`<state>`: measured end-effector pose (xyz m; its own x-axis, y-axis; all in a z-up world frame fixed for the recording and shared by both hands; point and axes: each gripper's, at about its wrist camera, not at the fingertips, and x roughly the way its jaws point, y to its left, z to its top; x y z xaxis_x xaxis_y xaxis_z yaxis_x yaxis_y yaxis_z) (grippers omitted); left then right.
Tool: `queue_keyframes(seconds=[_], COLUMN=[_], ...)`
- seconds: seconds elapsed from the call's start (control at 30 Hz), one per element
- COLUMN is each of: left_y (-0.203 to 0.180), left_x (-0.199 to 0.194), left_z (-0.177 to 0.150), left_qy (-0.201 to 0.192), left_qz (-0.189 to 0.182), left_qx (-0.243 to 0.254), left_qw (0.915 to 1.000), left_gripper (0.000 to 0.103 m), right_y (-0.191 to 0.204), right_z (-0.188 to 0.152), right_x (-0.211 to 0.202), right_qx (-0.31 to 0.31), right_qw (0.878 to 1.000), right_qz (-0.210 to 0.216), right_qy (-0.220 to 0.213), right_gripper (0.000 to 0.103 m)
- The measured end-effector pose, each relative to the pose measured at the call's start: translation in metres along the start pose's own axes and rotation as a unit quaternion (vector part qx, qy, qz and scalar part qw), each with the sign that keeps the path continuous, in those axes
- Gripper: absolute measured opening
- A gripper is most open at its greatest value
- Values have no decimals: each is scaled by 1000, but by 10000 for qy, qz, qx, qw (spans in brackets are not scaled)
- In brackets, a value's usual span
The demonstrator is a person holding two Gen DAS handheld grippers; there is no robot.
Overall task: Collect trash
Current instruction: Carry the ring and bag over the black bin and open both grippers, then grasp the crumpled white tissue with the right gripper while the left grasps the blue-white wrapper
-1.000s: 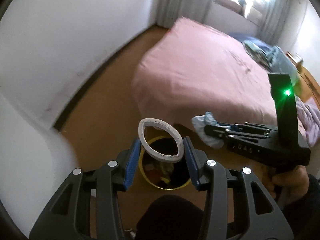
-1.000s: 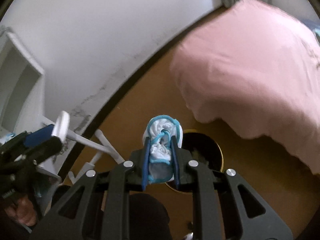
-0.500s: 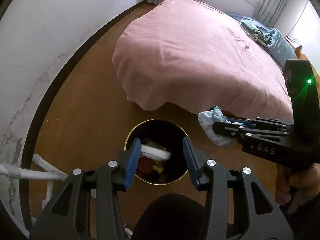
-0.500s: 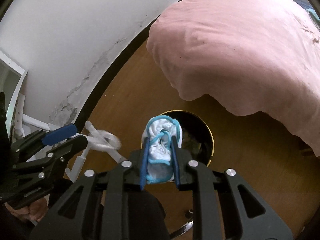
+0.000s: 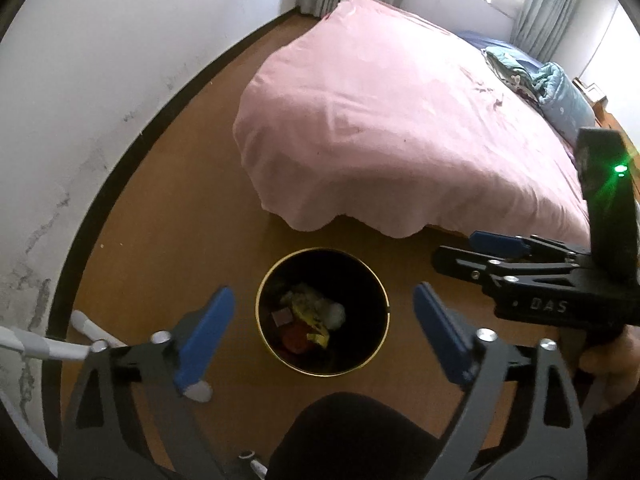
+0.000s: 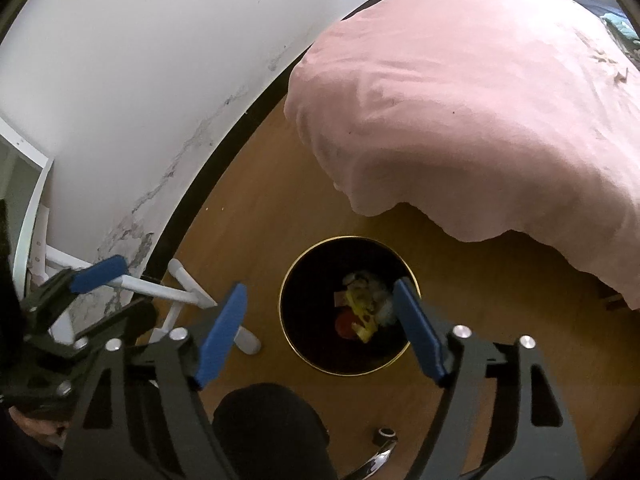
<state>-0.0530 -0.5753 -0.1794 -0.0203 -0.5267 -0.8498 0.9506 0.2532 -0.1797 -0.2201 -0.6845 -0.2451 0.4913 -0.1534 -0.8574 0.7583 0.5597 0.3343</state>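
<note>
A round black trash bin [image 5: 354, 276] with a gold rim stands on the wooden floor near the bed's corner. Mixed trash [image 5: 308, 316] lies at its bottom: yellow, red and pale pieces. My left gripper [image 5: 323, 294] hangs above the bin, its jaws opening wide with nothing between them. In the right wrist view my right gripper [image 6: 321, 289] is also over the bin [image 6: 316, 276], its jaws opening and empty, above the trash [image 6: 362, 308]. Each gripper shows in the other's view: the right gripper [image 5: 460, 254] at the right, the left gripper [image 6: 116, 296] at the left.
A bed under a pink cover [image 5: 380, 128] fills the back right, its hem close to the bin. A white wall with a black skirting [image 5: 132, 152] curves along the left. A white tube frame [image 6: 176, 292] stands left of the bin. The person's dark clothing [image 5: 348, 436] is just below.
Both grippers sank toward the bin and opened. The white ring is gone from the left jaws, and the blue-edged cloth is gone from the right jaws.
</note>
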Motion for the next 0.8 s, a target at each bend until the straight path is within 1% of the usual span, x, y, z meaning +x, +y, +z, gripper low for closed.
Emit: queue_keyframes(seconds=[0.07, 0.17, 0.3, 0.37, 0.4, 0.47, 0.53, 0.6, 0.67, 0.7, 0.8], left_y=[-4, -8, -6, 0, 5, 19, 38, 64, 91, 106, 147], left_x=[-14, -43, -104, -137, -156, -191, -226, -258, -285, -299, -335], left_z=[1, 0, -9, -18, -24, -38, -56, -80, -105, -121, -169], left_qy=[-73, -213, -543, -686, -790, -987, -1154, -1288, -1357, -1383, -1424], left_qz=[151, 230, 206, 248, 325, 547, 838, 1159, 1508, 1716, 2216], left_qx=[50, 80, 93, 75, 60, 3, -152, -459, -816, -1031, -1686], left_qw=[9998, 9995, 9983, 9973, 9963, 9936, 9897, 9838, 9758, 9700, 9498], left_gripper=[93, 94, 95, 95, 95, 96, 96, 96, 96, 96, 96], right_y=[1, 11, 34, 59, 71, 105, 147, 185, 232, 250, 325], right_z=[0, 0, 0, 2, 1, -2, -7, -14, -27, -32, -58], right_x=[-5, -17, -36, -51, -56, -70, -84, -94, -101, -103, -105], right_qx=[-28, -154, -349, -549, -650, -982, -1374, -1704, -2105, -2248, -2899], right_qw=[9999, 9996, 9988, 9973, 9964, 9925, 9856, 9777, 9657, 9609, 9360], right_qz=[-73, -115, -17, 184, 229, 408, 699, 998, 1366, 1485, 1941], right_qy=[-73, -222, -354, -457, -498, -605, -696, -719, -662, -640, -475], right_gripper=[82, 83, 83, 83, 83, 83, 83, 83, 83, 84, 87])
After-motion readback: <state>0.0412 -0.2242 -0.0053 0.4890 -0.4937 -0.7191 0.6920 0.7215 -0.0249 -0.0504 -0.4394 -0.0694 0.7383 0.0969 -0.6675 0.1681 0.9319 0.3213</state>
